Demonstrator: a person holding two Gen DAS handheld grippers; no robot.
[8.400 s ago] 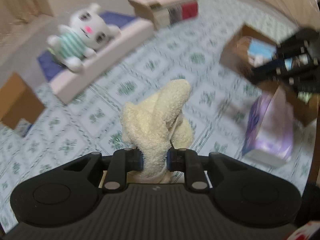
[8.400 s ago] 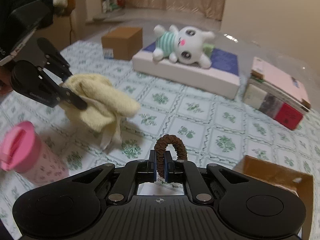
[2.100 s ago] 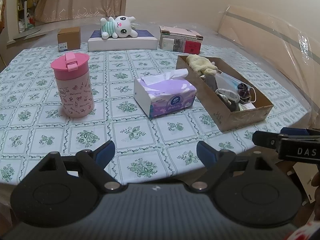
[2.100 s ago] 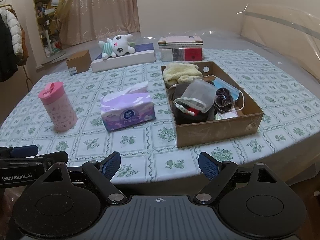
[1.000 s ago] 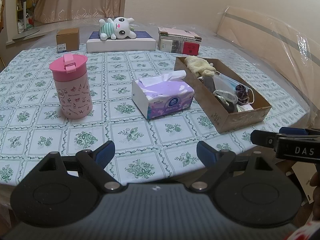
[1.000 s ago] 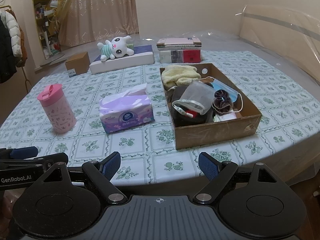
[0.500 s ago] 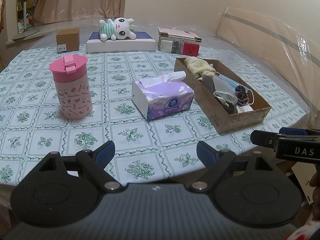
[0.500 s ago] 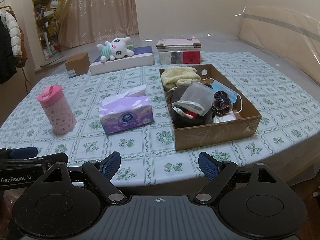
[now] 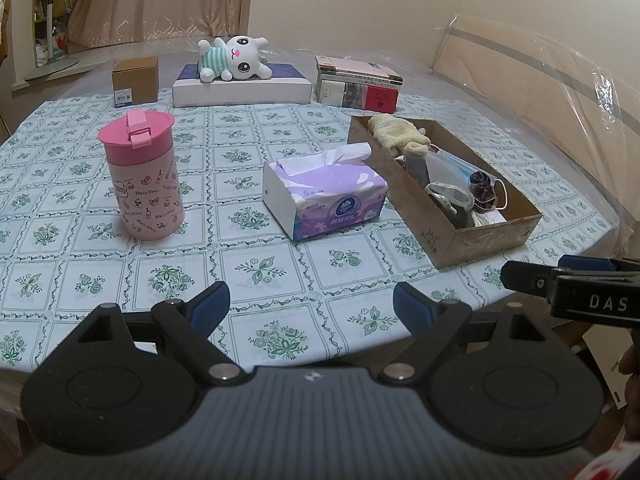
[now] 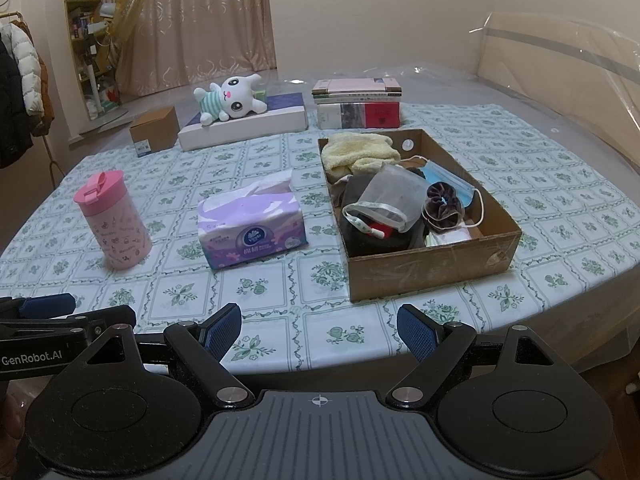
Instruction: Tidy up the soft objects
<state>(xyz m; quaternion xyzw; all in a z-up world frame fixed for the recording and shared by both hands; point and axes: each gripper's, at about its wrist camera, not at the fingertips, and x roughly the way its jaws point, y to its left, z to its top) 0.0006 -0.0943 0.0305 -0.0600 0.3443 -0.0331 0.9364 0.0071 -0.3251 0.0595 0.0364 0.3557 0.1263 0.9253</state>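
A brown cardboard box (image 10: 432, 266) (image 9: 480, 240) sits on the right of the table. Inside it lie a yellow towel (image 10: 360, 154) (image 9: 398, 136), a mesh pouch (image 10: 388, 200), a dark scrunchie (image 10: 442, 202) (image 9: 482, 188) and a blue face mask (image 10: 450, 182). My left gripper (image 9: 310, 306) hangs open and empty over the table's near edge, well short of the box. My right gripper (image 10: 318, 328) is open and empty too, at the near edge in front of the box. Each gripper shows at the side of the other's view.
A purple tissue pack (image 10: 252, 226) (image 9: 326, 196) lies mid-table, a pink tumbler (image 10: 114, 222) (image 9: 140, 176) to its left. At the far side are a plush bunny (image 10: 230, 98) on a flat white box (image 10: 244, 126), stacked books (image 10: 358, 104) and a small carton (image 10: 154, 130).
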